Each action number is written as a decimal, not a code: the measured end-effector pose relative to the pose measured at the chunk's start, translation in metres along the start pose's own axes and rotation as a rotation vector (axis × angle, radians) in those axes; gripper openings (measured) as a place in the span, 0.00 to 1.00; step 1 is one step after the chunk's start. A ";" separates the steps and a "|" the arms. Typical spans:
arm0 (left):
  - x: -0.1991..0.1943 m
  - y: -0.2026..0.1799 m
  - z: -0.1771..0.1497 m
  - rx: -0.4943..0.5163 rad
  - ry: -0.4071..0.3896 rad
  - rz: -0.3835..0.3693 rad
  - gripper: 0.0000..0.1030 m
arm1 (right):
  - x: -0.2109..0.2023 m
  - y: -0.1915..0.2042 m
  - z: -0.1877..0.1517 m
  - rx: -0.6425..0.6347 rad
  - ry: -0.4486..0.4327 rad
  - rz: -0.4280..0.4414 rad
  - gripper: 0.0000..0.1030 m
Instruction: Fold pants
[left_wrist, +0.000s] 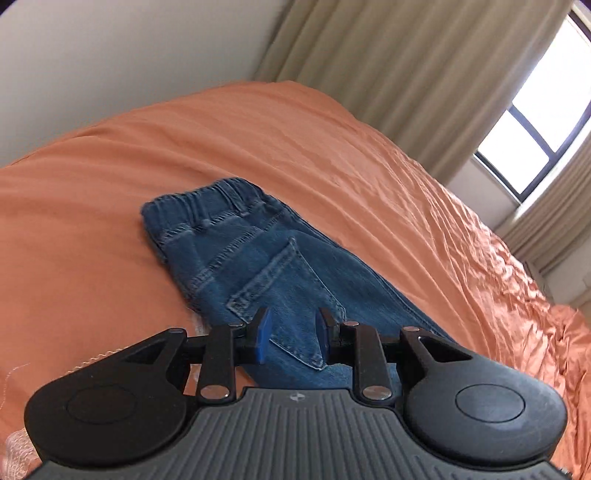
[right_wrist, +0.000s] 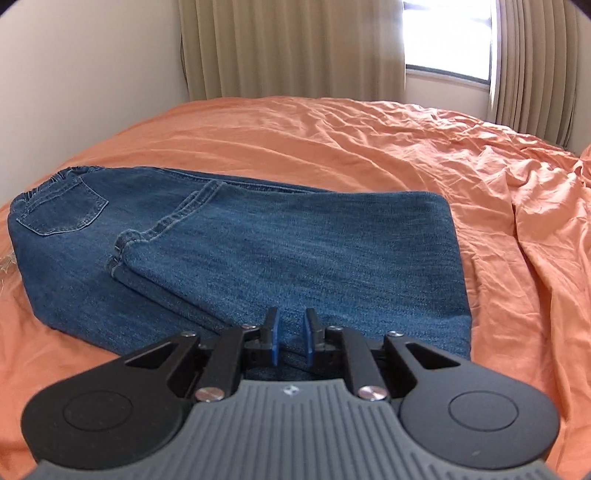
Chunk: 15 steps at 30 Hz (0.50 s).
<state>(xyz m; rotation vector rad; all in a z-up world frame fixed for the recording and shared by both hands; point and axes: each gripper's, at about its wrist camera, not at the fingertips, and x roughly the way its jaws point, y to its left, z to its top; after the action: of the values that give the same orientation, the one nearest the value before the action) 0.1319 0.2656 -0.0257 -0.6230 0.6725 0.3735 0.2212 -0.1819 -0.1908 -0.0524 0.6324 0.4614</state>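
Observation:
Blue denim pants (right_wrist: 258, 251) lie on the orange bed, folded lengthwise with the leg ends doubled back over the thighs; the hems (right_wrist: 125, 247) rest near the back pocket (right_wrist: 62, 214). In the left wrist view the pants (left_wrist: 266, 258) show their elastic waistband (left_wrist: 218, 195) at the far end. My left gripper (left_wrist: 293, 338) is open, hovering over the back pocket area and holding nothing. My right gripper (right_wrist: 291, 339) is partly open just above the near edge of the folded legs, with no cloth between its pads.
The orange bedsheet (right_wrist: 369, 155) is wrinkled, more so to the right. A white wall (left_wrist: 110, 55) runs along the left of the bed. Beige curtains (right_wrist: 295, 48) and a bright window (right_wrist: 447, 37) stand behind the bed.

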 end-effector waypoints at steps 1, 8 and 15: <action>-0.006 0.008 0.003 -0.018 -0.018 0.007 0.28 | -0.001 0.001 0.003 0.024 -0.002 -0.004 0.09; 0.016 0.077 0.013 -0.216 -0.007 -0.124 0.31 | -0.016 0.032 0.025 0.020 -0.038 0.023 0.11; 0.067 0.136 0.004 -0.447 0.010 -0.237 0.52 | -0.006 0.069 0.055 -0.072 0.013 0.065 0.10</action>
<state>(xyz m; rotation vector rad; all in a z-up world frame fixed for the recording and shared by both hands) 0.1133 0.3795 -0.1241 -1.1187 0.5183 0.2997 0.2173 -0.1122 -0.1367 -0.1032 0.6311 0.5474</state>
